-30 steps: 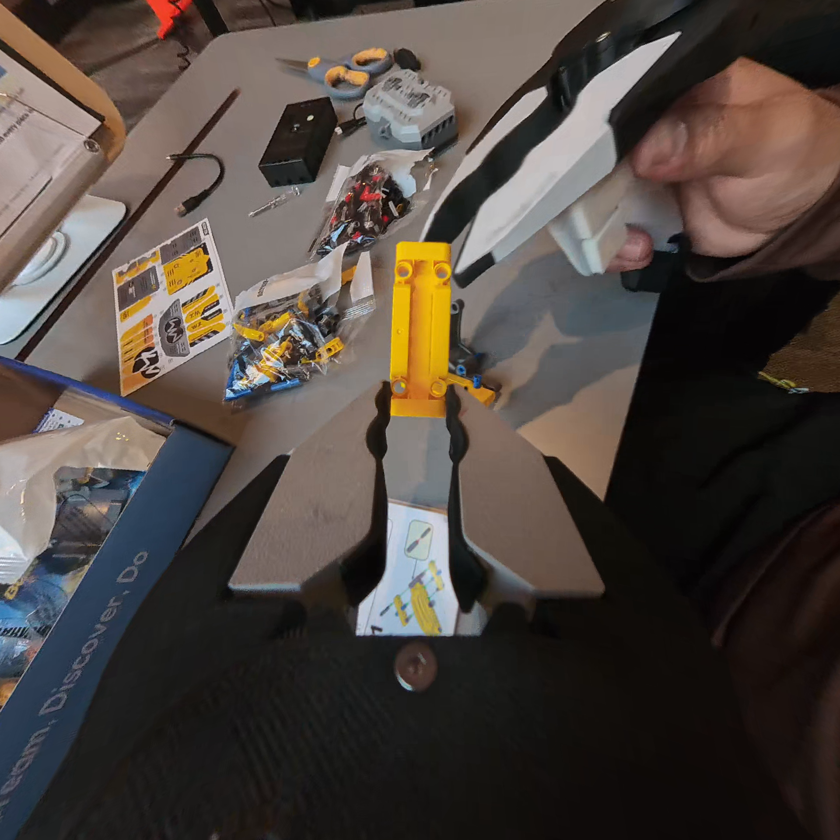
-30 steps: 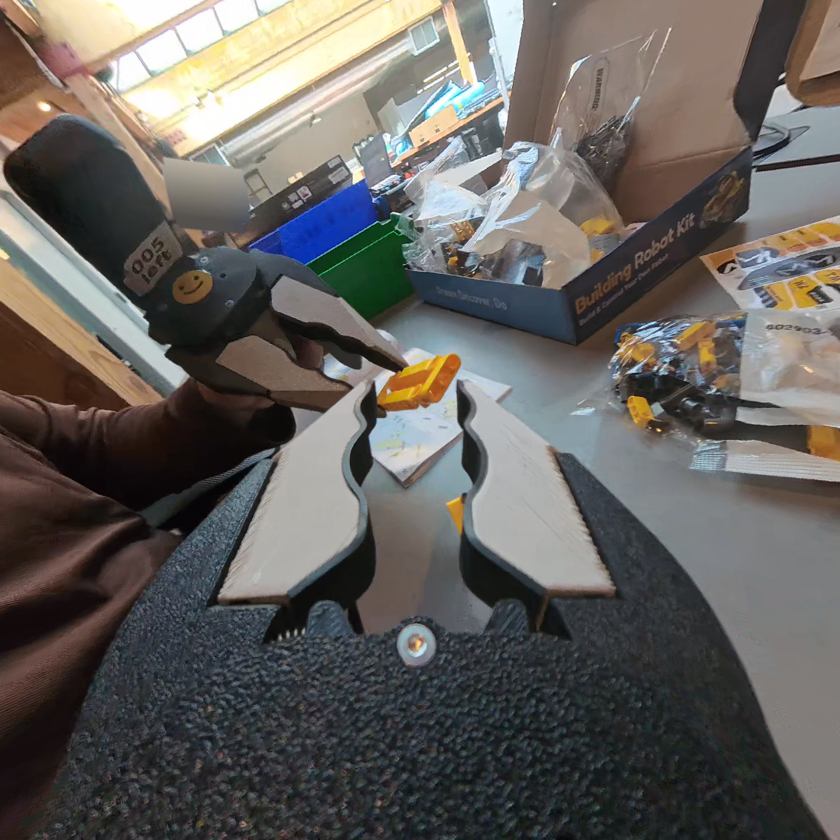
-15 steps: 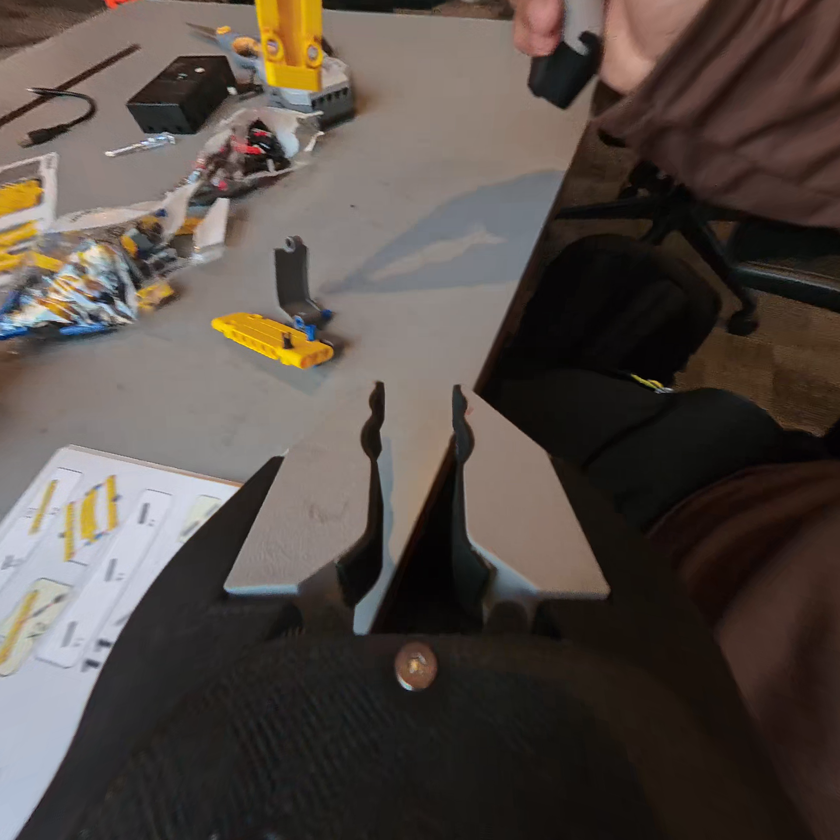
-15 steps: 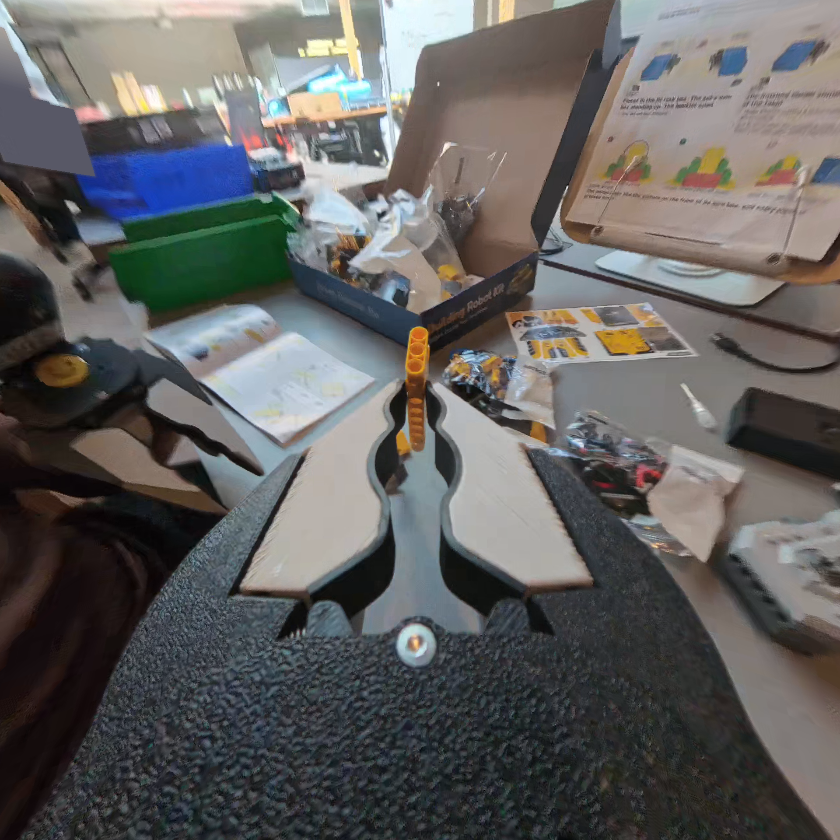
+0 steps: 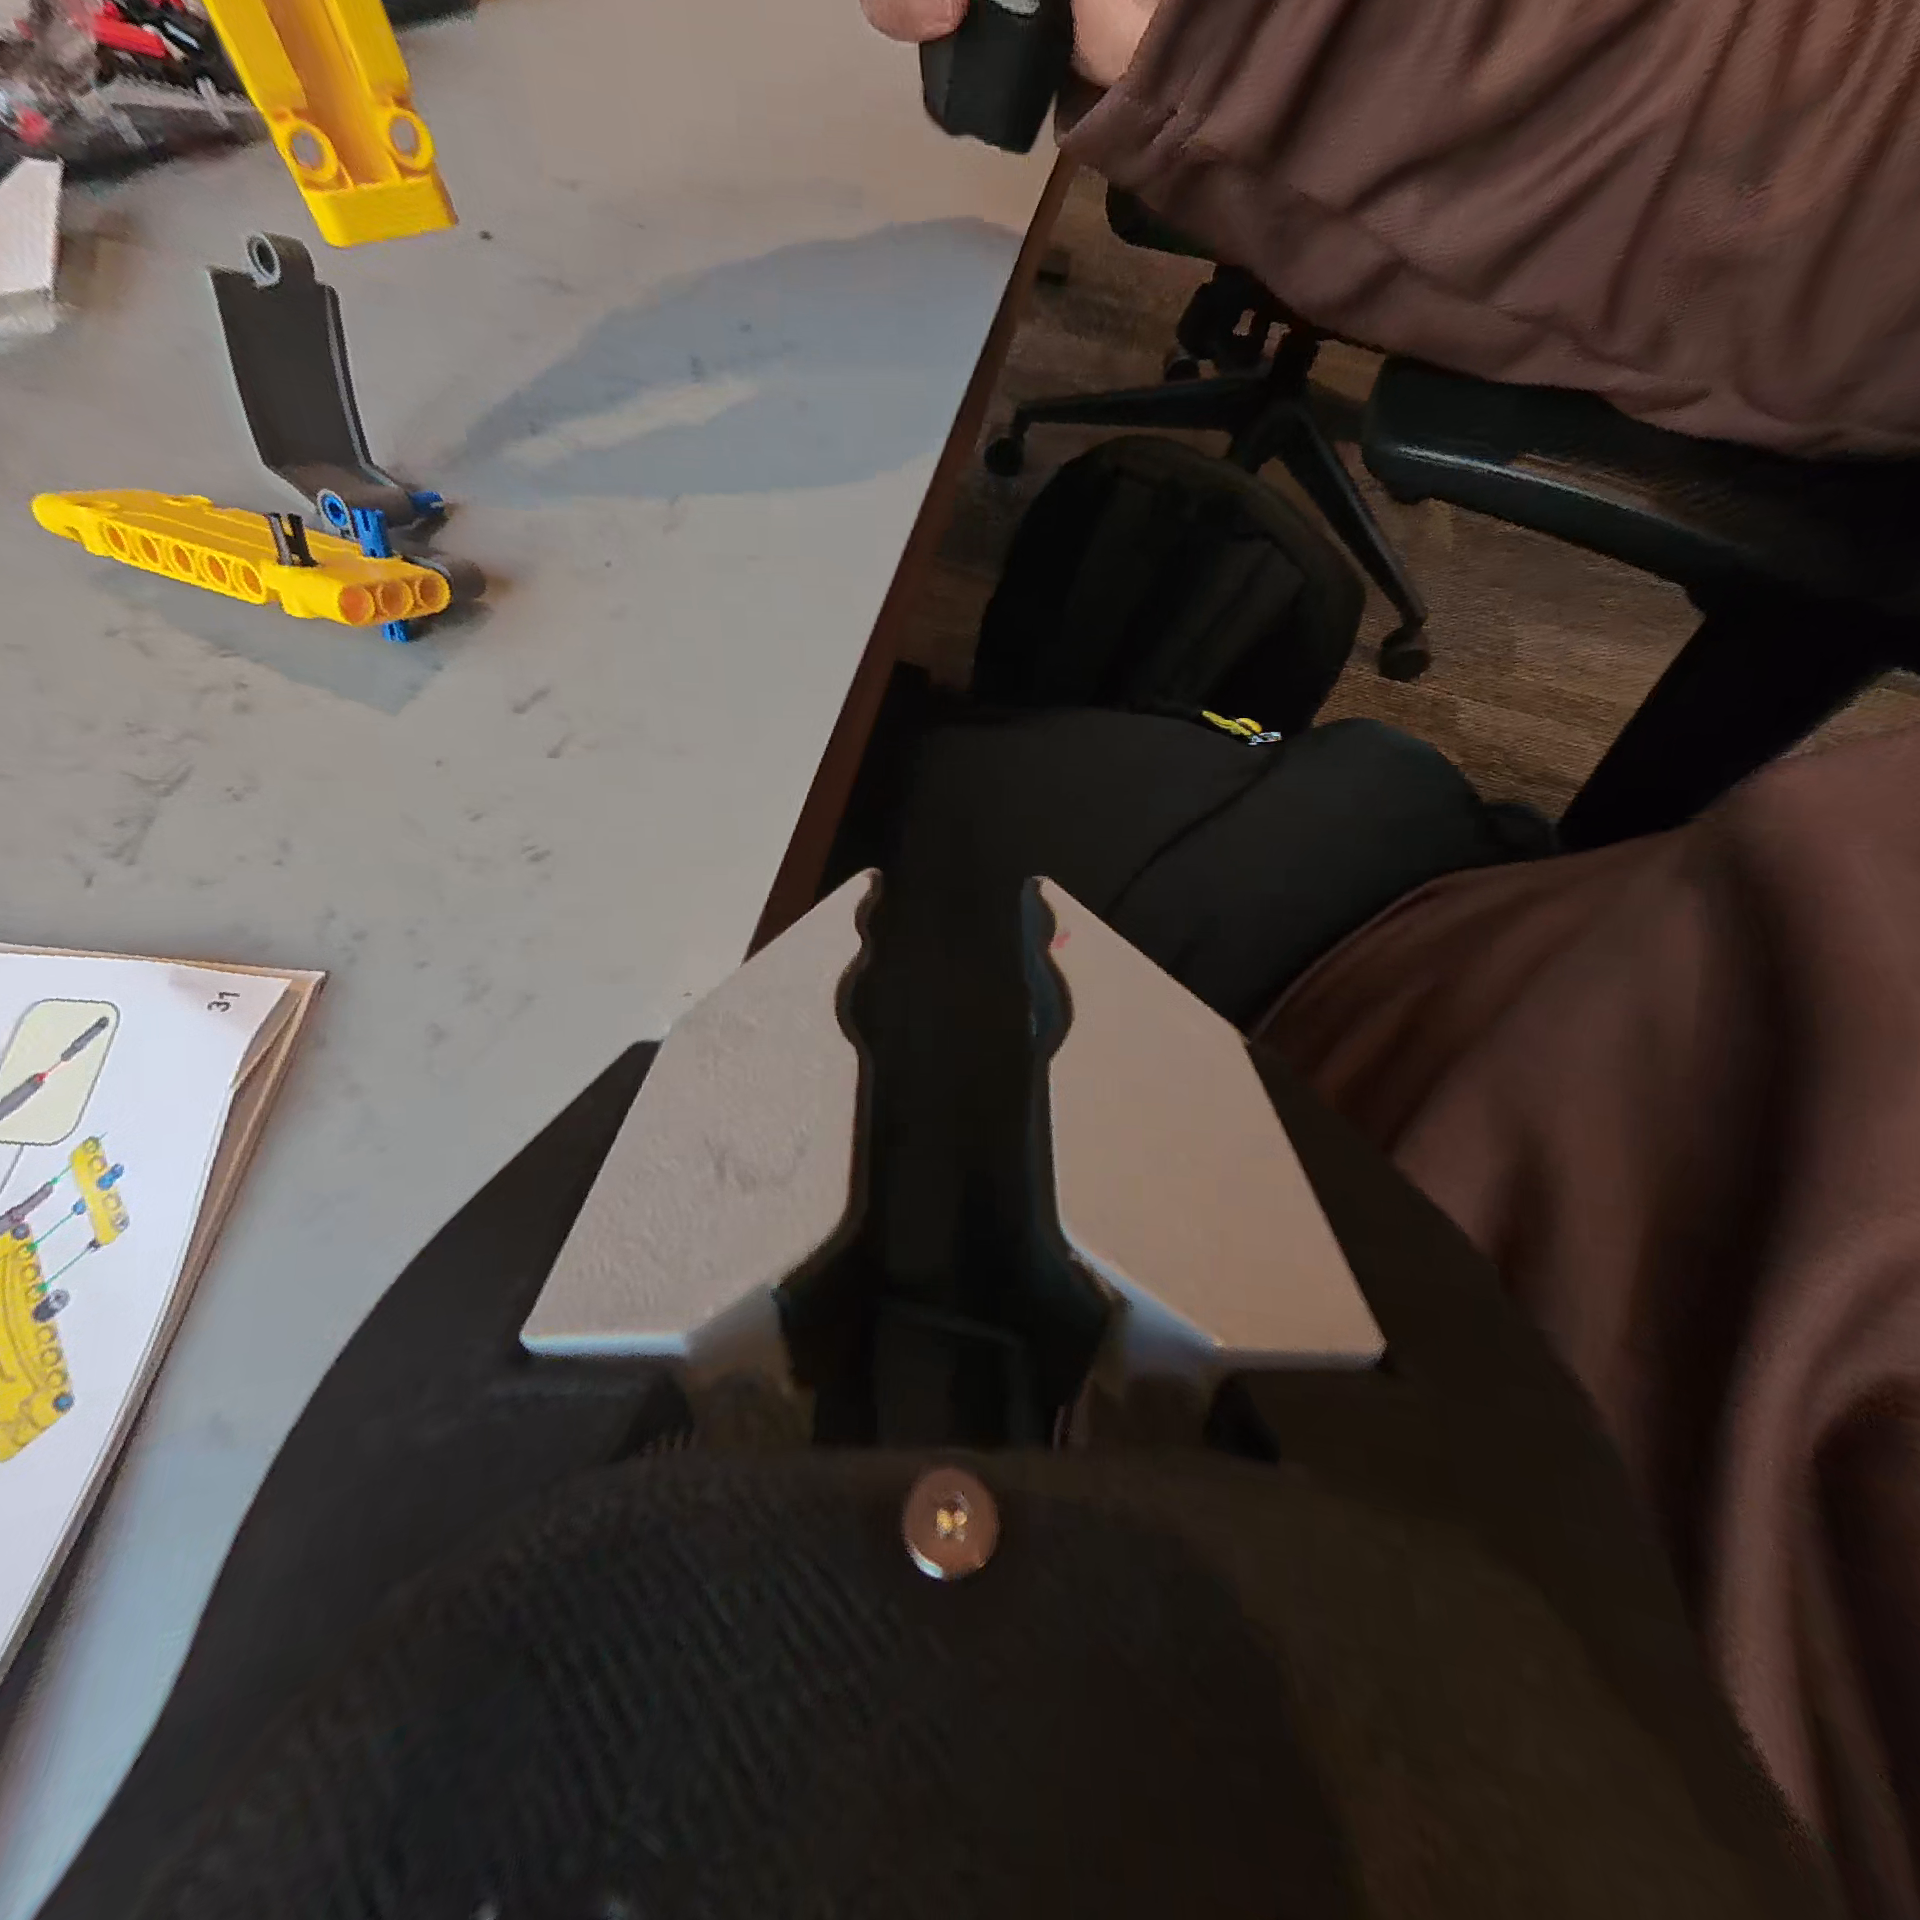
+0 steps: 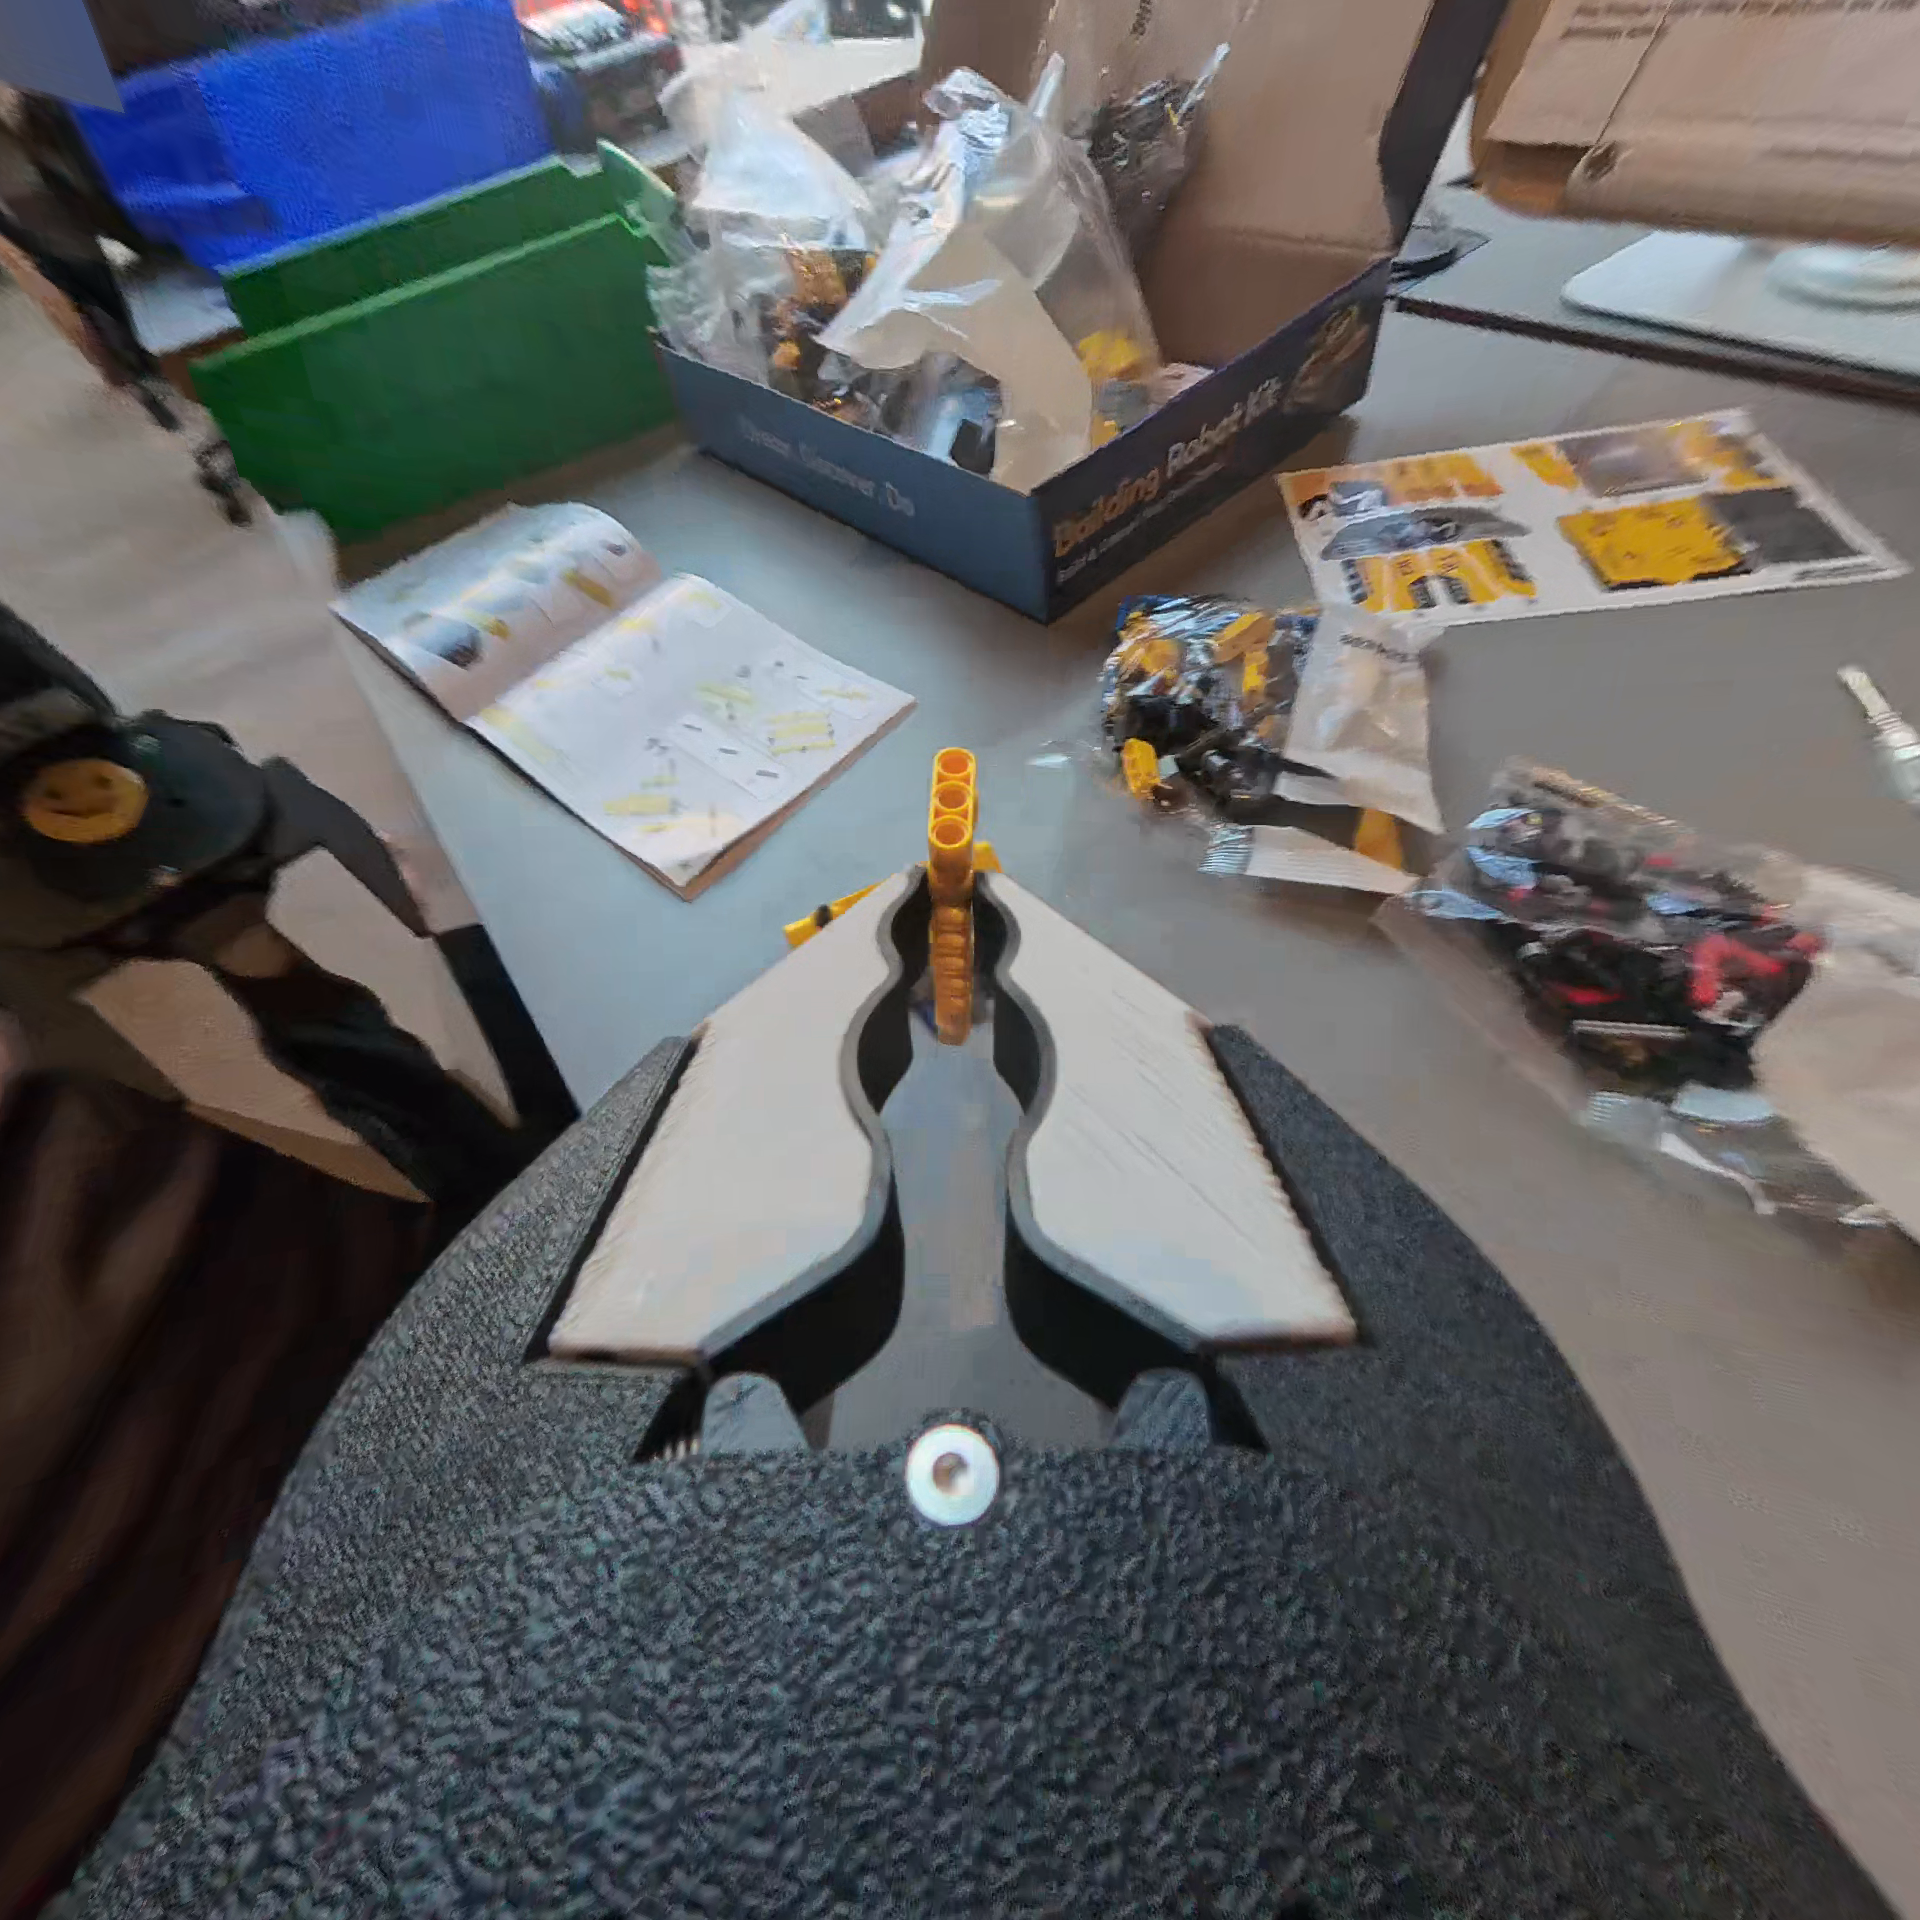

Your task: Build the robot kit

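Pinching a holed yellow plastic beam (image 6: 952, 831), the right gripper (image 6: 952, 883) clamps; left gripper (image 5: 954, 883) gapes empty.

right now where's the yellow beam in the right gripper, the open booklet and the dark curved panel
yellow beam (image 6: 953, 821): right wrist view, holed end above the fingertips
open booklet (image 6: 665, 717): right wrist view, right-hand page
dark curved panel (image 5: 296, 384): left wrist view, middle of its face

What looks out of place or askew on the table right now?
Nothing looks spilled or broken. The right gripper pinches a yellow beam upright at its fingers' tips. A yellow-and-grey assembly lies loose near the table edge.
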A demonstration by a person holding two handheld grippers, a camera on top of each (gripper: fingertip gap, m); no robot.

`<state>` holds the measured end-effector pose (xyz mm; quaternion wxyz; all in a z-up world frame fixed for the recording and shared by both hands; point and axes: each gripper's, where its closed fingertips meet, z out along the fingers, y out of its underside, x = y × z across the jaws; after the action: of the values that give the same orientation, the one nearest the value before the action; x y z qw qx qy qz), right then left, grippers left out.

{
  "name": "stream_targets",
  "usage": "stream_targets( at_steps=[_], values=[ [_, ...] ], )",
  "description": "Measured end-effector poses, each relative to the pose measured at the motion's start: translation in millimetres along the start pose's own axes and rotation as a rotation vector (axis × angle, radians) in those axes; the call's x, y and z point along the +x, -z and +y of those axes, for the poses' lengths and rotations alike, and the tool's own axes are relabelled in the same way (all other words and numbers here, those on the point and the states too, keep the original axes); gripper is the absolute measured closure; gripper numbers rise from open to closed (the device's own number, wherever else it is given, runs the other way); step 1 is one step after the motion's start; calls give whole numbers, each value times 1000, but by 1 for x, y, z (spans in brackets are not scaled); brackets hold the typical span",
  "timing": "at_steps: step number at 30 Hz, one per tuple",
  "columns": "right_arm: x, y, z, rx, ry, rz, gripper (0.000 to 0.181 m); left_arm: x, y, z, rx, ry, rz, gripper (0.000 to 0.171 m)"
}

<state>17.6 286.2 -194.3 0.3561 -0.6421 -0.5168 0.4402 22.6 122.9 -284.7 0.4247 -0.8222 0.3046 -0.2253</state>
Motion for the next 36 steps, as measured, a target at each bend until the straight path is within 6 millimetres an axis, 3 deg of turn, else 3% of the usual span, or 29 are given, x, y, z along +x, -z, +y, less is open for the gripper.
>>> stream_targets(
  at_steps=[2,5,9,14,17,20,23,25,29,33,36],
  values=[
    [-3,-1,1,40,-44,-57,173,2,-1,1,-3,13,18,149],
    [-6,2,1,60,22,-74,174,4,-4,4,-20,6,23,149],
    [-18,6,10,-27,321,7,173,2,-6,7,-37,1,12,150],
    [-39,-4,56,-283,725,124,169,5,-9,8,-40,38,40,150],
    [-40,-6,83,-407,803,140,155,10,-14,12,-62,42,51,151],
    [-36,-3,84,-412,764,145,143,13,-17,13,-72,24,54,151],
    [-17,3,73,-348,585,192,140,12,-19,16,-84,21,51,151],
    [-10,8,81,-374,471,167,138,11,-19,17,-90,28,55,151],
    [1,17,80,-379,508,177,141,11,-18,16,-87,29,61,152],
    [-1,11,73,-395,410,-32,148,17,-18,16,-91,12,96,152],
    [4,3,90,-546,375,-147,132,19,-17,13,-81,-22,89,149]
  ],
)
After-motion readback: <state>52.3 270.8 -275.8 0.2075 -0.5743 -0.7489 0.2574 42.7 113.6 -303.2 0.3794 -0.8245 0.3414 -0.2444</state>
